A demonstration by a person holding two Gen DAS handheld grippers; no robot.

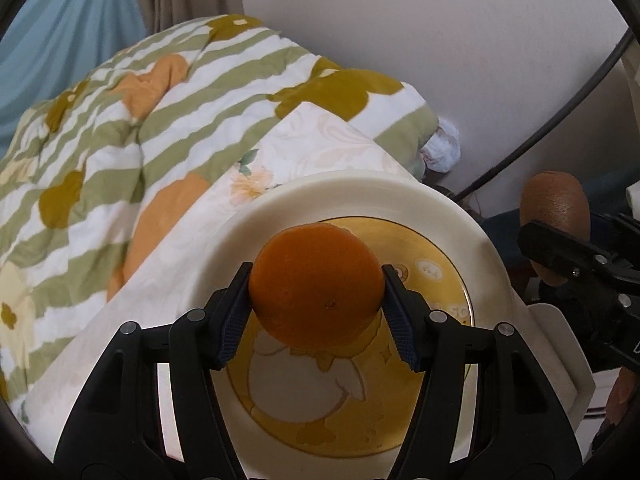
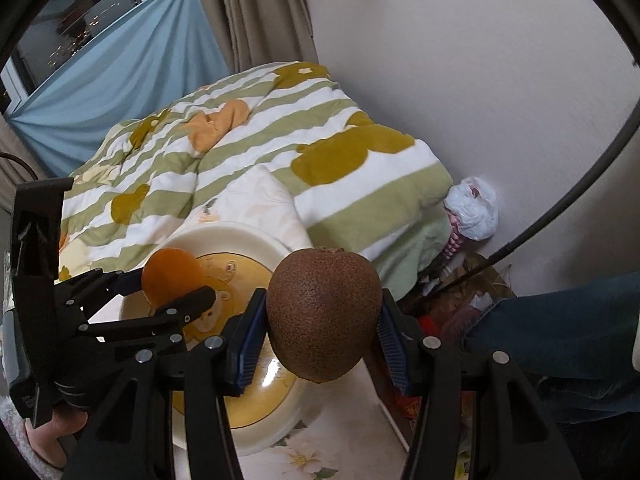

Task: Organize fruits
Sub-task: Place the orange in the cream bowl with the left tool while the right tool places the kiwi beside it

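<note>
Striped quilt (image 1: 120,120), glossy round plate (image 1: 440,208), left claw (image 1: 316,292) pinching smooth orange (image 1: 316,280), right claw (image 2: 320,320) fuzzy kiwi (image 2: 324,316)

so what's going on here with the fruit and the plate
A person is working two handheld grippers. The left gripper is shut on an orange, holding it over the yellow-centred plate. The right gripper is shut on a kiwi, beside the plate's edge. No fruit lies on the plate itself, which sits by a striped quilt.

striped quilt (image 1: 120,128), blue curtain (image 2: 120,72), plastic bag (image 2: 474,210).
</note>
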